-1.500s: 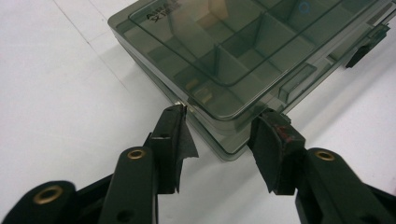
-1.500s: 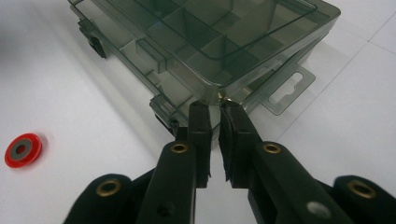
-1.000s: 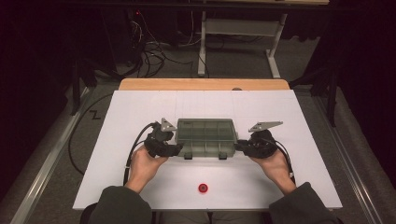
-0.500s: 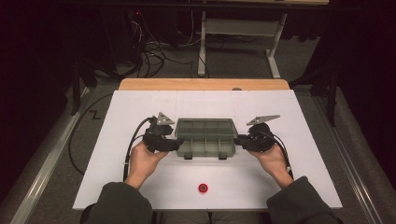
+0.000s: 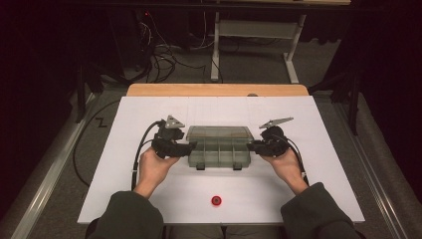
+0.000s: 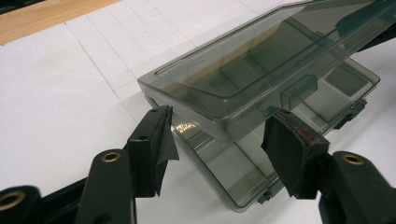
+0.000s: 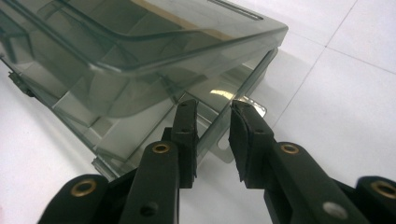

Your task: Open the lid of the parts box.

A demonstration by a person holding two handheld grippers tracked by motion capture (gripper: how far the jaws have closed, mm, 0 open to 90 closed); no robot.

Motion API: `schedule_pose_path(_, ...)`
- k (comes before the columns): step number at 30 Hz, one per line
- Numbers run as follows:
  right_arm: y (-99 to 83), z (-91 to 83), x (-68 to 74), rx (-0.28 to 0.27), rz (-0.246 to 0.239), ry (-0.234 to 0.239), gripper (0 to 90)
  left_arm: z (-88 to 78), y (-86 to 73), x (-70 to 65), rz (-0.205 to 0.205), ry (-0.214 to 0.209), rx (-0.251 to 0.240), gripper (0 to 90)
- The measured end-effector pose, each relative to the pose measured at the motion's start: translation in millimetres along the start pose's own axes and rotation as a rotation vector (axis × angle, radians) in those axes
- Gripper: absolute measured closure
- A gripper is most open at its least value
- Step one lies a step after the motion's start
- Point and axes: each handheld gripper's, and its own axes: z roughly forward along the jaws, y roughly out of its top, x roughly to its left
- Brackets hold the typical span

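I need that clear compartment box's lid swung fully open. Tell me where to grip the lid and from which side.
Grip the lid by its front lip beside the latch tab, coming in from the open front. It stands tilted above the tray, hinged along the far edge, so the raised front rim is free and thin enough for the left hand-held gripper.

Glossy clear smoky plastic box; matt white board.

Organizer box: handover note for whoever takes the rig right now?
Left gripper: open, jaws just widened, astride the box's left end, pads clear.
Right gripper: jaws astride the base wall at the right end; grip unclear.
Organizer box: mid-mat, lid raised partway, compartments look empty.
Red cap: near front edge, untouched.
Done: lid unlatched. Left: probably open it fully.
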Motion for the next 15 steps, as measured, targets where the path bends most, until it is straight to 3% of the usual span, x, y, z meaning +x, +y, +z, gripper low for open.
schedule_pose_path(15, 8.3, 11.9, -3.0, 0.048, 0.011, -0.016, 73.9, 1.2, 4.0, 4.3, -0.015, 0.005, -0.019, 42.4)
